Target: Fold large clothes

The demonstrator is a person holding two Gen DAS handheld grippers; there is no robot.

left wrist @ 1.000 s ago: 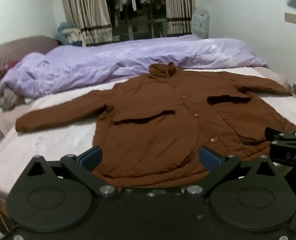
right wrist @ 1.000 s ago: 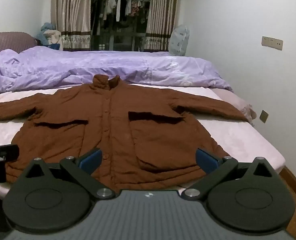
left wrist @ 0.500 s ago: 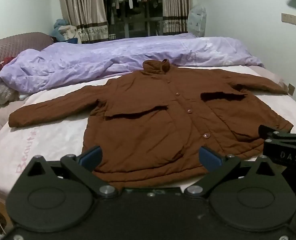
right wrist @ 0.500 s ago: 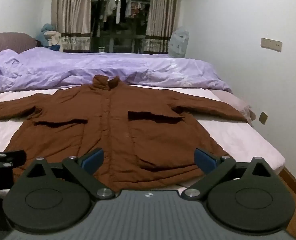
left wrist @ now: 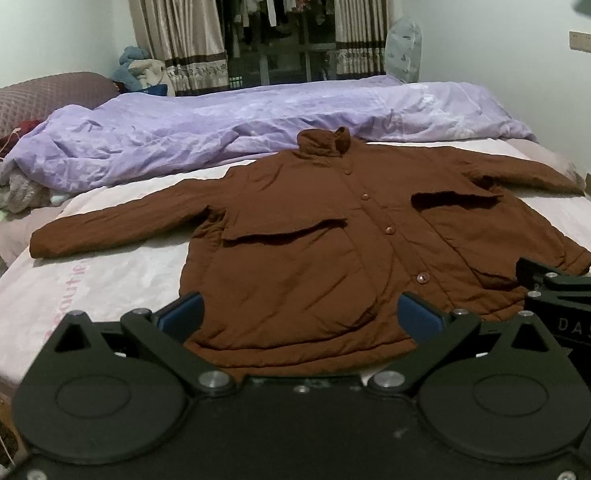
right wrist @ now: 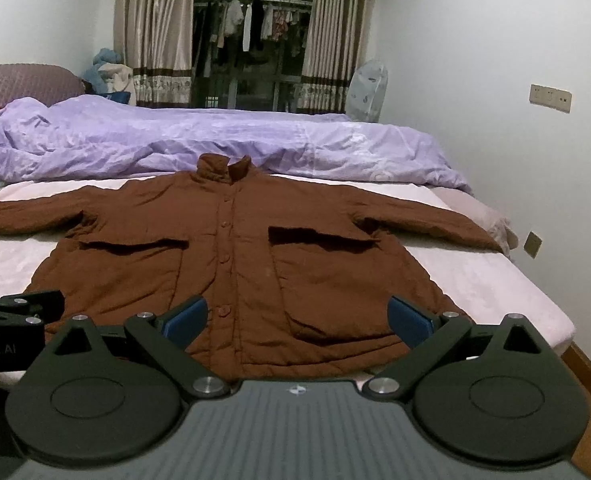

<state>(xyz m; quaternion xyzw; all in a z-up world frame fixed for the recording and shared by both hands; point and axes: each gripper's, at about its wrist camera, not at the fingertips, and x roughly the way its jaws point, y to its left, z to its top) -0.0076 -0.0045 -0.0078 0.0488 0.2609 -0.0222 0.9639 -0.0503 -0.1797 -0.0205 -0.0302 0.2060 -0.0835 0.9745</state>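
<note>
Jacket: brown jacket (right wrist: 231, 264) lies flat, buttoned, sleeves spread, on the pink bed sheet (right wrist: 487, 280).
Room: purple duvet (right wrist: 135, 140) behind; curtains (right wrist: 151, 32) beyond.
Claws: left gripper (left wrist: 299, 316) and right gripper (right wrist: 297, 316) spread wide, empty, near the hem.

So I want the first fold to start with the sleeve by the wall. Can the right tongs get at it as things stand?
Probably yes. The right tongs are open and empty over the jacket's hem, and that sleeve lies flat and uncovered on the bed, with nothing in between. It is a reach forward.
</note>
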